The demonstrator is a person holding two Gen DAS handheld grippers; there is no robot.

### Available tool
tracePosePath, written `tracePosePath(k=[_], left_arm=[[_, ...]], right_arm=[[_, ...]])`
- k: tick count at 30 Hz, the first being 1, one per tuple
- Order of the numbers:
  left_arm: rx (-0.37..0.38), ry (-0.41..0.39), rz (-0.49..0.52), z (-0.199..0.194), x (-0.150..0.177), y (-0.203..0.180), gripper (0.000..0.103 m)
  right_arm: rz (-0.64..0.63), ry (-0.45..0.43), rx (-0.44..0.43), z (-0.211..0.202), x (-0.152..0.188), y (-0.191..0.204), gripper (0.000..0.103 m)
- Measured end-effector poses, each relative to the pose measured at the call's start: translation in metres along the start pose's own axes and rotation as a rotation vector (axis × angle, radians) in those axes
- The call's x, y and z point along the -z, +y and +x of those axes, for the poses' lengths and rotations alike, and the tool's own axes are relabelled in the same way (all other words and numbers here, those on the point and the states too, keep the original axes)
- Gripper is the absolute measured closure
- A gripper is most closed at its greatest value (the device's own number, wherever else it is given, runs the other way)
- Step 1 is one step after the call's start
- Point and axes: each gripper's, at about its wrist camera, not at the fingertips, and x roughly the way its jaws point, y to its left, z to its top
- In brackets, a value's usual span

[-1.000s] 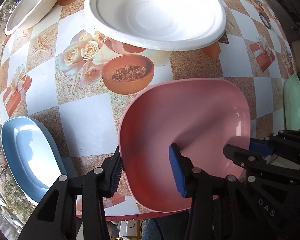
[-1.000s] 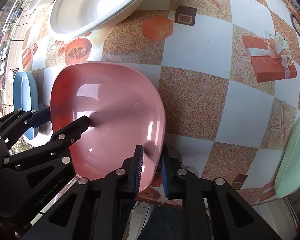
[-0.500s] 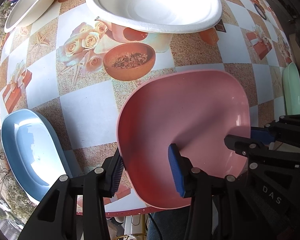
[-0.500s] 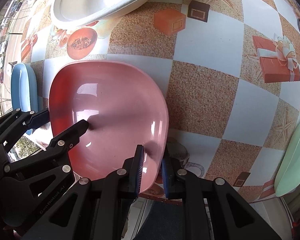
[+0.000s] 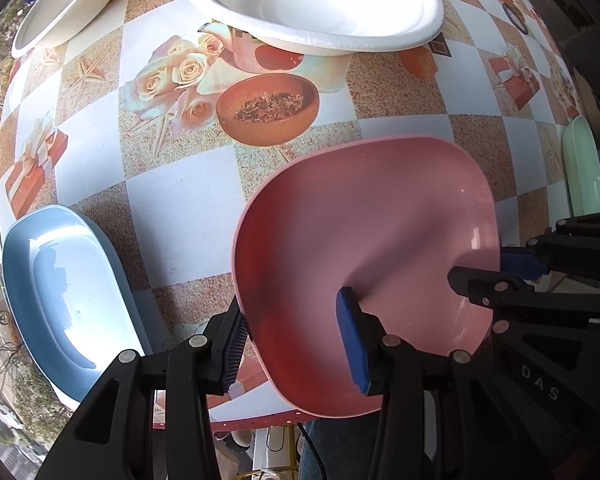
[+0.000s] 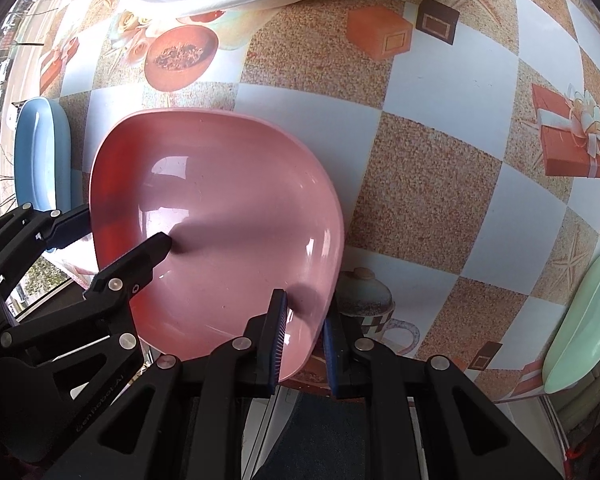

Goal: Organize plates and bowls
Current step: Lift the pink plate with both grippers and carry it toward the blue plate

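Gripping the pink plate (image 5: 364, 248) from two sides: left gripper (image 5: 296, 344) straddles its left rim, one pad outside and one inside on the plate's floor; right gripper (image 6: 304, 336) pinches the near right rim, jaws nearly shut on the thin wall. Both count as clamped on the plate. Plate sits at the near edge of the table (image 5: 188, 208), overhanging it a little; whether it is resting on the cloth or just lifted I cannot tell.

Key relation: the blue plate (image 5: 60, 280) lies to the left of the pink one, just beside the left gripper, also at the near table edge, its long axis running away from the viewer. The left hand is the nearer one to it. The green plate (image 6: 580, 320) lies well apart on the far right, nearer the right hand. Judged next move: carry pink sideways onto one of these matching plates.

Materials: pink, blue and green plates are rounded-square, glossy, smooth hard plastic or melamine by the look, shallow with raised rims. Two white bowls (image 5: 320, 4) farther back are matte, pulpy, round, likely moulded paper fibre. Tablecloth is slick printed vinyl, chequered.
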Motion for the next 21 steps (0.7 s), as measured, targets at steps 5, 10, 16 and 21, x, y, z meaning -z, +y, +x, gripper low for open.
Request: tracePosePath(k=[5,10,16,21], left_arm=[[0.001,-0.006,0.000,0.005,0.007,0.005,0.056],[0.004,-0.005,-0.007,0.008,0.010,0.007,0.056],[0.015,-0.001,-0.040,0.010,0.015,0.012,0.056],[0.003,-0.009,-0.051,0.007,0.020,0.015,0.056]], right_arm=[[0.010,0.004,0.002,-0.005,-0.002,-0.001,0.084],[0.014,0.007,-0.002,-0.004,-0.001,-0.002,0.084],[0.005,0.000,-0.007,-0.008,0.000,0.000,0.084],[-0.012,-0.015,0.004,-0.017,-0.001,0.002,0.084]])
